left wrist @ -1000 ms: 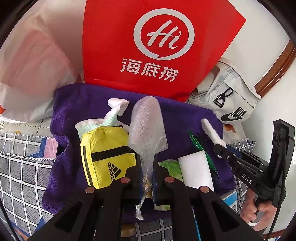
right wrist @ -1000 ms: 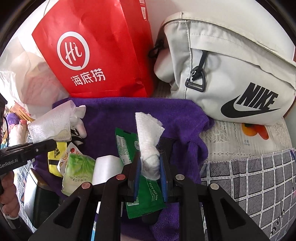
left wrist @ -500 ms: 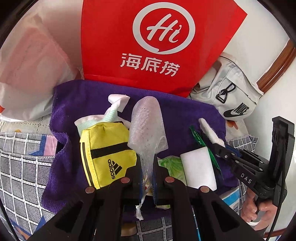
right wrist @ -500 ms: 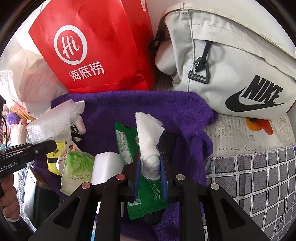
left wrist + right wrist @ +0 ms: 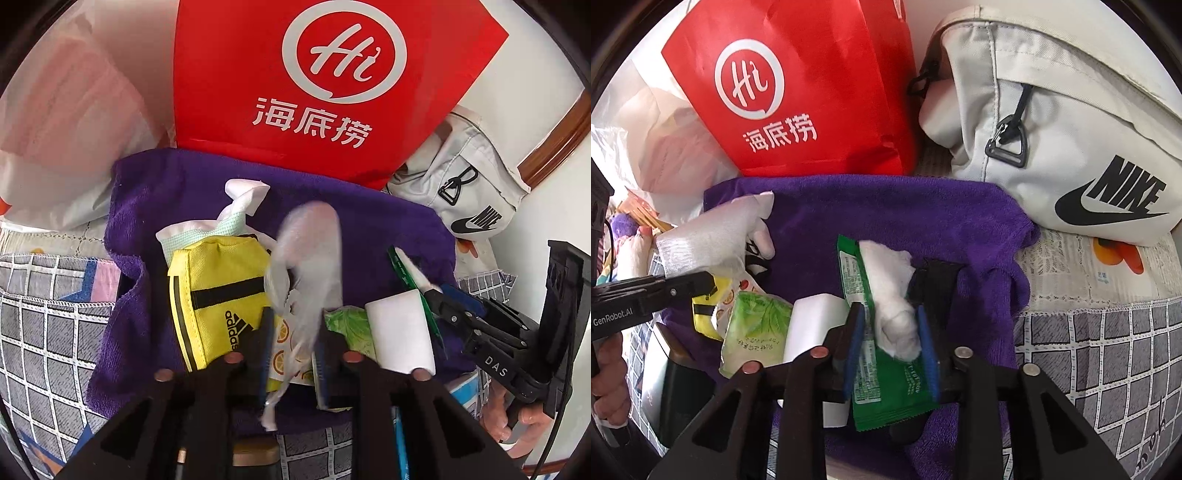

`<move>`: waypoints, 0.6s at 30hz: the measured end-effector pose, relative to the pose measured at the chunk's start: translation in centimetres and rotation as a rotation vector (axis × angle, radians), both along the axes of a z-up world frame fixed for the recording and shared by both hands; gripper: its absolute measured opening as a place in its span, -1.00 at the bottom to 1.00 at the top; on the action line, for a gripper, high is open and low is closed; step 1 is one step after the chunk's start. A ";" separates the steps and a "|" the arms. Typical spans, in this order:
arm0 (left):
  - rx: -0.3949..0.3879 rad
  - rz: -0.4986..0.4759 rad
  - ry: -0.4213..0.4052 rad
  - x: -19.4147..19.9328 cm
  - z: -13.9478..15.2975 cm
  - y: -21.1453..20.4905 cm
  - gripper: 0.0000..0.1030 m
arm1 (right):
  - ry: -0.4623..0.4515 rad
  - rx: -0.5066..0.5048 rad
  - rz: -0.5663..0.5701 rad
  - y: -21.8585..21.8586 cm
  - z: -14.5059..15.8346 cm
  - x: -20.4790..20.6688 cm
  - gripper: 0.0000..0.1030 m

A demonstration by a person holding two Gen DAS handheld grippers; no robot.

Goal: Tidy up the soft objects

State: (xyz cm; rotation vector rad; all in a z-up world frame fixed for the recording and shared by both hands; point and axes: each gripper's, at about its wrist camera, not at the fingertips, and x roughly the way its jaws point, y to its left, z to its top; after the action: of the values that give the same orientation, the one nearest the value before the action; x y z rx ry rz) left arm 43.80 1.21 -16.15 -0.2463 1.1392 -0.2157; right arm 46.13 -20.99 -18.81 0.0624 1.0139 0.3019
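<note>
A: Purple towel [image 5: 207,192] carries the clutter. Left gripper [image 5: 291,354]?
B: Jaws parted, clear foam wrap [image 5: 310,251] loose between them.
A: Right gripper [image 5: 892,343]?
B: Parted too; white tissue wad [image 5: 894,302] between, over green packet [image 5: 886,384].

red paper bag [image 5: 332,85] upright | grey Nike bag [image 5: 1071,140] beside it | checked cloth [image 5: 48,325]

Plush purple terry towel [image 5: 886,206], glossy red paper bag [image 5: 332,85], matt canvas Nike bag [image 5: 1071,122], shiny green plastic wrapper [image 5: 886,387]
</note>
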 end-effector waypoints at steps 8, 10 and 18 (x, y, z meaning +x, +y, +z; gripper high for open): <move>0.017 0.027 -0.009 -0.3 0.8 0.7 -0.03 | -0.038 0.042 0.002 -0.7 1.7 -0.8 0.08; 0.026 0.035 -0.015 -0.4 1.1 1.0 0.00 | -0.047 0.042 0.000 -0.6 2.3 -1.1 0.09; 0.070 0.048 -0.030 -0.9 2.1 1.1 0.07 | -0.117 0.038 0.029 0.0 5.5 -3.4 0.11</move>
State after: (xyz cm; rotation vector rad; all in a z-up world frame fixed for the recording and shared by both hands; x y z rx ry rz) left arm 42.92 2.30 -14.00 -0.2074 1.1081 -0.1358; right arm 42.69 -21.01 -13.36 0.0635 0.8939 0.3476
